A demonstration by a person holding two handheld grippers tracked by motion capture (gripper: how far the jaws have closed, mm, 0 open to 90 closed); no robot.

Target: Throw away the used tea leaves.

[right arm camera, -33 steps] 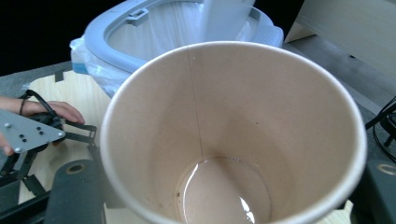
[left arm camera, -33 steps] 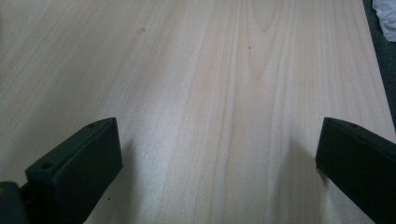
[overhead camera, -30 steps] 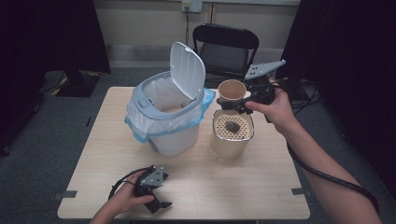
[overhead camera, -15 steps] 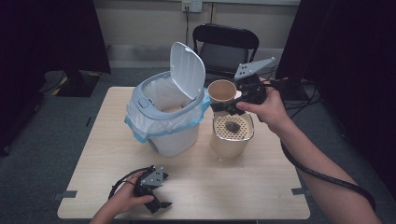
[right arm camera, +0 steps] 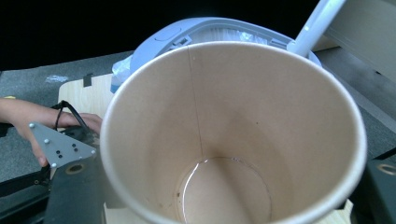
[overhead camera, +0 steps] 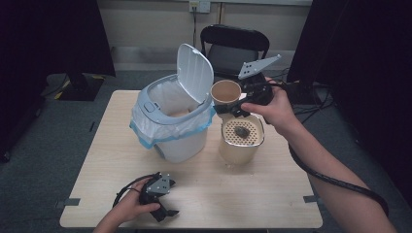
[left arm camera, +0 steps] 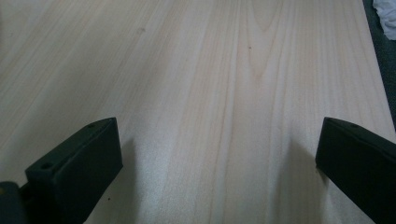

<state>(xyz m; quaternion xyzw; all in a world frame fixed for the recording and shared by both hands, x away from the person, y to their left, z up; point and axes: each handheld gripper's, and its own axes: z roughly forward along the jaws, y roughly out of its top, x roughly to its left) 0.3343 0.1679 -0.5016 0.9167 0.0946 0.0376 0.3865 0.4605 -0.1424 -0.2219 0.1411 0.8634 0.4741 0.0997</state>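
While the wooden table (overhead camera: 272, 194) carries everything, the largest item on it is a white lidded bin (overhead camera: 170, 131), lid tipped up and open, lined with a blue-edged bag and standing left of centre. Just right of it stands a cream canister (overhead camera: 241, 145) with a perforated insert holding a dark lump. Above and between bin and canister, clear of the tabletop, a brown paper cup (overhead camera: 226, 92) sits tilted in the right gripper (overhead camera: 233, 108), jaws clamped on either side of its wall; the right gripper view looks straight down into the cup (right arm camera: 229, 154), bare but for a wet sheen at the bottom. Near the table's front edge, well apart from the rest, the left gripper (overhead camera: 163, 206) lies low on the wood, jaws spread wide with bare table (left arm camera: 219, 93) between them.
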